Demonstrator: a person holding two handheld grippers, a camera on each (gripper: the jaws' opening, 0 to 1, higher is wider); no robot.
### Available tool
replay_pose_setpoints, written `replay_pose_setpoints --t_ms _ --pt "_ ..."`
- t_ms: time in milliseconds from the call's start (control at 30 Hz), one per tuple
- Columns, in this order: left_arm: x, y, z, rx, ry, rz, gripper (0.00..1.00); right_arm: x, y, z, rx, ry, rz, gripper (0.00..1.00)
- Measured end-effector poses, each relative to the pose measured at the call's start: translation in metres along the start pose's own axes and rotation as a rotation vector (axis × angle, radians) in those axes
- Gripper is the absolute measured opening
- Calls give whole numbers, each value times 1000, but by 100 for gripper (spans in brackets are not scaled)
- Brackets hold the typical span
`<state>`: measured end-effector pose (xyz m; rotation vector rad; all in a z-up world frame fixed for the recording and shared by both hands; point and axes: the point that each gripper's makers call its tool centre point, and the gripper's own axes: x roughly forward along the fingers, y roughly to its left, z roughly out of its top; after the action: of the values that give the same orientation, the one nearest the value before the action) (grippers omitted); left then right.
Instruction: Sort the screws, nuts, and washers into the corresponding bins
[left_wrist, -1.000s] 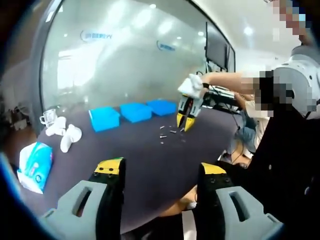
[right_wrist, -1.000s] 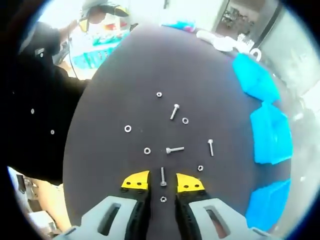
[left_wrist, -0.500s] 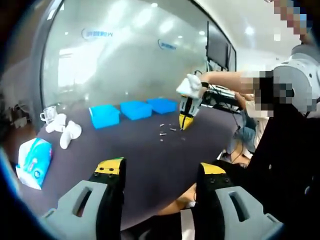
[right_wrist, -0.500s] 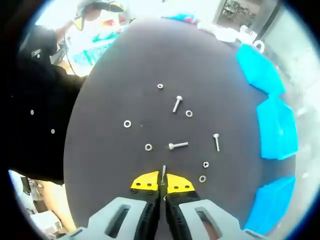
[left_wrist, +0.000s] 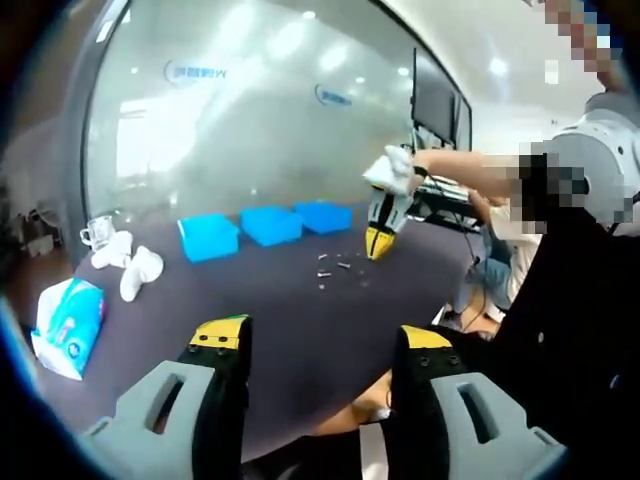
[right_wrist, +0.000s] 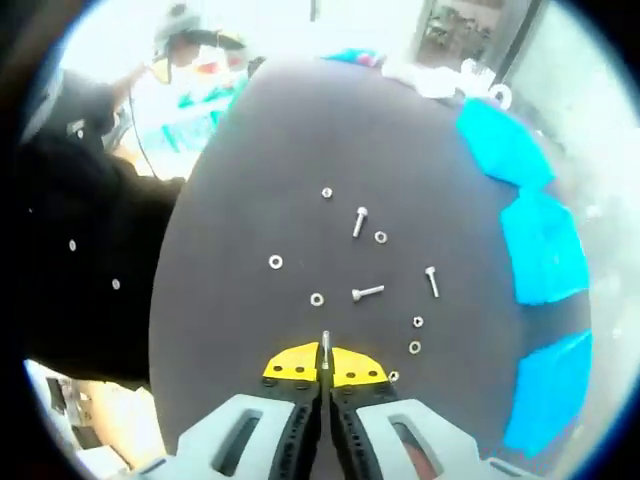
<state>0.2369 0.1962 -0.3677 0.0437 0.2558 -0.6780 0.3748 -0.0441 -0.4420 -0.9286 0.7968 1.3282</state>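
Note:
On the dark table (right_wrist: 240, 200) lie loose screws (right_wrist: 367, 293), with washers (right_wrist: 275, 262) and nuts (right_wrist: 418, 322) scattered around them. My right gripper (right_wrist: 325, 365) is shut on a small screw (right_wrist: 325, 347) that sticks out between its yellow tips, lifted above the table. Three blue bins (right_wrist: 545, 250) line the right side. In the left gripper view, the right gripper (left_wrist: 380, 243), held by a white-gloved hand (left_wrist: 392, 172), hovers over the small parts (left_wrist: 335, 268), and the blue bins (left_wrist: 271, 224) stand behind. My left gripper (left_wrist: 315, 345) is open near the table's front edge, holding nothing.
A tissue pack (left_wrist: 68, 325), white crumpled items (left_wrist: 130, 268) and a glass cup (left_wrist: 97, 233) sit at the table's left end. A glass wall stands behind the bins. The person's dark sleeve (right_wrist: 80, 230) borders the table.
My right gripper went from open around a screw to shut on it, then rose off the table with it. The left gripper has stayed put.

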Motion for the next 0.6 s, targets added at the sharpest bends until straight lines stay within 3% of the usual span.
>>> replay_pose_setpoints --t_ms 300,600 --pt "0 1 6 -7 -38 5 56 -47 -10 11 173 -276 -162 0" --pt "3 2 10 -3 -54 3 56 -83 -18 0 315 -508 -401 0"
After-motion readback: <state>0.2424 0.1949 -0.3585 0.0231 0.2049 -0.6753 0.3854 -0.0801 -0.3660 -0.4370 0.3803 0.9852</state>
